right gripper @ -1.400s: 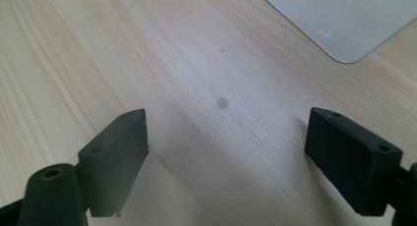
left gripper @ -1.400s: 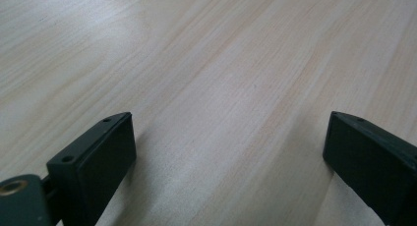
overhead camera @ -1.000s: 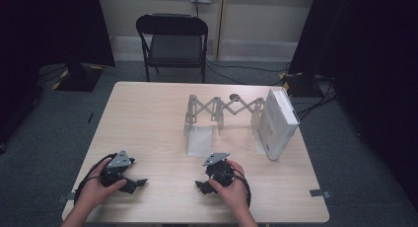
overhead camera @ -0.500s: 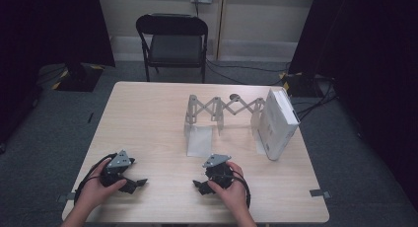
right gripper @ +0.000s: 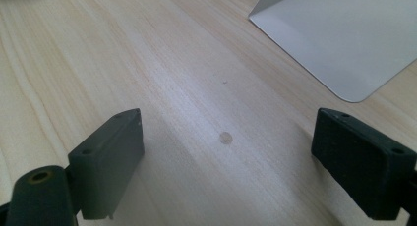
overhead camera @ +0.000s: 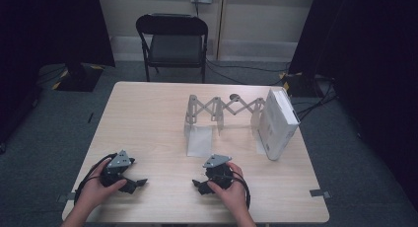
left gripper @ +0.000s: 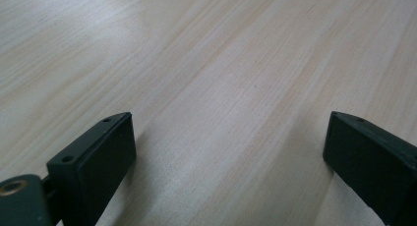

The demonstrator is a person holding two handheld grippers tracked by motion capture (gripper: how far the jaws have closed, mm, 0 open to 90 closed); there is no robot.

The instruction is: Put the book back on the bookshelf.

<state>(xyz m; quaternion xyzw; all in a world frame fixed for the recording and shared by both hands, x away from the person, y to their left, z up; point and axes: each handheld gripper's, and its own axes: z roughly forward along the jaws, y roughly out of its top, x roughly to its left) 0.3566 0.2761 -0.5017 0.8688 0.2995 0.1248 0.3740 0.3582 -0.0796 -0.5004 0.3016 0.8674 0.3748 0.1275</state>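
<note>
Your left gripper (overhead camera: 139, 181) and right gripper (overhead camera: 195, 183) rest low on the table (overhead camera: 148, 123) — jaws of both spread wide, nothing between them. Accordion rack (overhead camera: 222, 111) with the white box (overhead camera: 277, 123) sits well ahead of your right gripper — its flat foot plate (right gripper: 344, 34) nearest.

I see a pale wood-grain table (overhead camera: 148, 123) w/ a silver-grey accordion rack (overhead camera: 224, 111), a white box (overhead camera: 278, 122) (upright), black chair (overhead camera: 172, 39), dark grey carpet; both my grippers' jaws black.
</note>
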